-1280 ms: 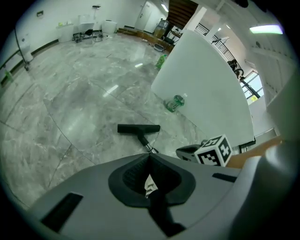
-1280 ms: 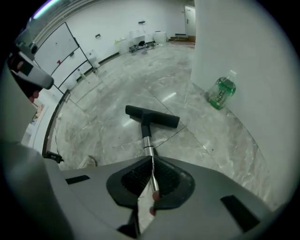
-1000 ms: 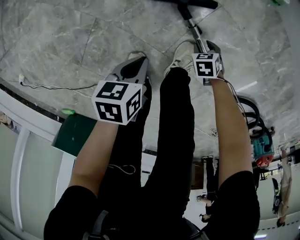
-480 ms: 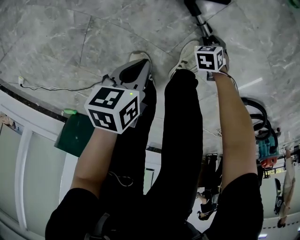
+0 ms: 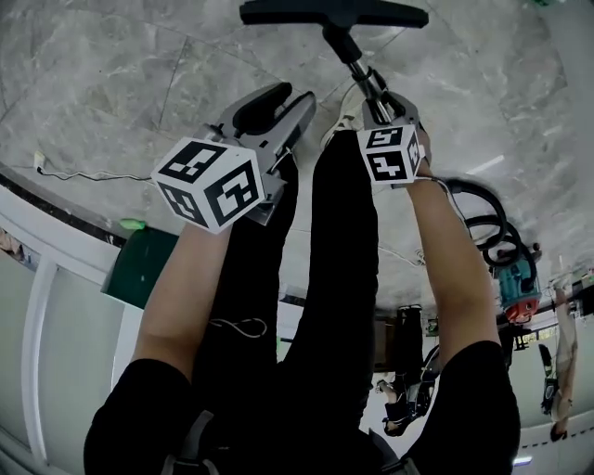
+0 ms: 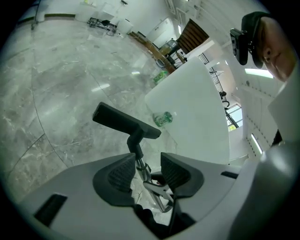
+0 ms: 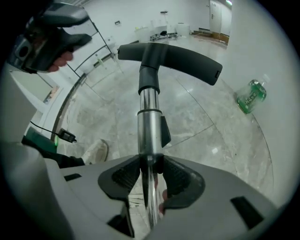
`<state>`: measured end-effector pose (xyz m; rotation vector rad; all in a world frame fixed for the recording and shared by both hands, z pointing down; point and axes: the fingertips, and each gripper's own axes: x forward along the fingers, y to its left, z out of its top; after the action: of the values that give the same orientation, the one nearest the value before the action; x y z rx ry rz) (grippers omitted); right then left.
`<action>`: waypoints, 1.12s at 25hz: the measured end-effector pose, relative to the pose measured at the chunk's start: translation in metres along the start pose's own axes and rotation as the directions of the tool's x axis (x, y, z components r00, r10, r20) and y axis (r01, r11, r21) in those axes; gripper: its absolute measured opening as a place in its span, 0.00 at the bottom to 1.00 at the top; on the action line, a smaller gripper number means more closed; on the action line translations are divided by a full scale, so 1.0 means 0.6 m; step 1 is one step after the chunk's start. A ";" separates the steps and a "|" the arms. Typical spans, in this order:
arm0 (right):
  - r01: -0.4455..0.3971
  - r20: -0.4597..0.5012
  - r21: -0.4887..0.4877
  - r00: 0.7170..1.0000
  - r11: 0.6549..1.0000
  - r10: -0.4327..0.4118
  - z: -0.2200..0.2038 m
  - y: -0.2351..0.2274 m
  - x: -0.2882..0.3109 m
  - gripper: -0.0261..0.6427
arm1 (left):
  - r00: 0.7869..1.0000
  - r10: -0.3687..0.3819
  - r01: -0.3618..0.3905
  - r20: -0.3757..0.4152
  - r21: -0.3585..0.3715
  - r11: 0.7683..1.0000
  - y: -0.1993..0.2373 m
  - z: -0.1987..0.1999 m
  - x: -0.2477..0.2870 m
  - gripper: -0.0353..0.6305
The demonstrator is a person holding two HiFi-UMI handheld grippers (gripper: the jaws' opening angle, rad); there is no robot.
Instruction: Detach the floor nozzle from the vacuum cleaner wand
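Wand and floor nozzle form one straight line in the head view. The chrome tube climbs from the middle right of the frame to the black nozzle bar, which lies crosswise along the top edge, above the marble floor. The nozzle is not yet off; its black neck sits on the tube's end.

The right hand-held gripper is clamped on the tube well below that joint, both pads pressed against the metal.

The left hand-held gripper is opening, its jaws about halfway apart with nothing gripped. The tube and nozzle neck show through its gap but lie farther off. In the head view it sits left of the wand and clear of it, pointing up the frame.

From the left gripper, the neck lies up and to the right. This free gripper looks like the one to take the neck. The pull would likely have to run along the tube's long axis, toward the top of the frame, while the right one holds the tube.
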<state>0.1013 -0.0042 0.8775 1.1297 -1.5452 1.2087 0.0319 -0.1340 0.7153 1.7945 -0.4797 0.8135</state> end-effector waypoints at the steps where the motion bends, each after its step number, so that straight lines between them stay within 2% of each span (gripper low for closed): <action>1: -0.019 0.019 -0.004 1.000 1.000 0.019 0.008 0.016 -0.024 0.29 | 1.000 0.003 -0.003 0.008 0.002 1.000 -0.003 0.006 0.000 0.31; 2: -0.039 0.037 -0.008 0.999 0.999 0.039 0.015 0.031 -0.048 0.29 | 1.000 0.010 -0.010 0.011 0.009 1.000 -0.005 0.007 0.000 0.39; 3: -0.059 0.054 -0.012 0.997 0.998 0.059 0.020 0.045 -0.072 0.29 | 1.000 0.014 -0.014 0.008 0.019 1.000 -0.007 0.003 0.001 0.42; 7: -0.161 0.090 -0.052 0.982 0.986 0.165 0.028 0.103 -0.151 0.29 | 1.000 -0.016 0.016 0.003 0.029 0.999 -0.029 -0.009 -0.008 0.45; 10: -0.265 0.082 -0.108 0.958 0.958 0.274 0.024 0.149 -0.187 0.29 | 0.998 -0.019 0.018 0.055 0.018 1.000 -0.032 0.001 -0.016 0.45; 12: -0.333 0.075 -0.153 0.935 0.931 0.347 0.019 0.182 -0.205 0.29 | 0.994 -0.023 0.025 0.106 -0.018 1.000 -0.028 0.005 -0.021 0.45; 15: -0.397 0.085 -0.200 0.904 0.896 0.419 0.011 0.234 -0.225 0.29 | 0.984 -0.022 0.045 0.175 -0.127 0.991 -0.017 -0.008 -0.041 0.44; 16: -0.409 0.083 -0.204 0.898 0.890 0.432 0.007 0.248 -0.226 0.29 | 0.983 -0.016 0.044 0.182 -0.148 0.988 -0.012 -0.016 -0.049 0.36; 17: -0.417 0.080 -0.204 0.895 0.886 0.439 0.005 0.258 -0.224 0.29 | 0.983 -0.010 0.038 0.181 -0.147 0.988 -0.008 -0.024 -0.054 0.33; 21: -0.435 0.069 -0.233 0.885 0.870 0.461 -0.003 0.280 -0.213 0.29 | 0.983 -0.020 0.034 0.181 -0.070 0.997 -0.008 -0.042 -0.074 0.31; 23: -0.468 0.086 -0.271 0.858 0.841 0.506 0.004 0.292 -0.209 0.29 | 0.980 -0.044 0.056 0.192 -0.053 0.997 -0.007 -0.042 -0.085 0.31; 25: -0.517 0.114 -0.283 0.818 0.808 0.564 0.013 0.305 -0.207 0.29 | 0.979 -0.064 0.073 0.196 -0.043 0.996 -0.003 -0.040 -0.096 0.31; 28: -0.574 0.107 -0.293 0.775 0.765 0.622 0.010 0.324 -0.211 0.29 | 0.977 -0.076 0.086 0.197 -0.039 0.996 -0.003 -0.049 -0.111 0.31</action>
<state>-0.0584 0.0327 0.7131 0.6039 -2.2579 1.2802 -0.0217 -0.1101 0.6720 1.8463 -0.5450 0.5675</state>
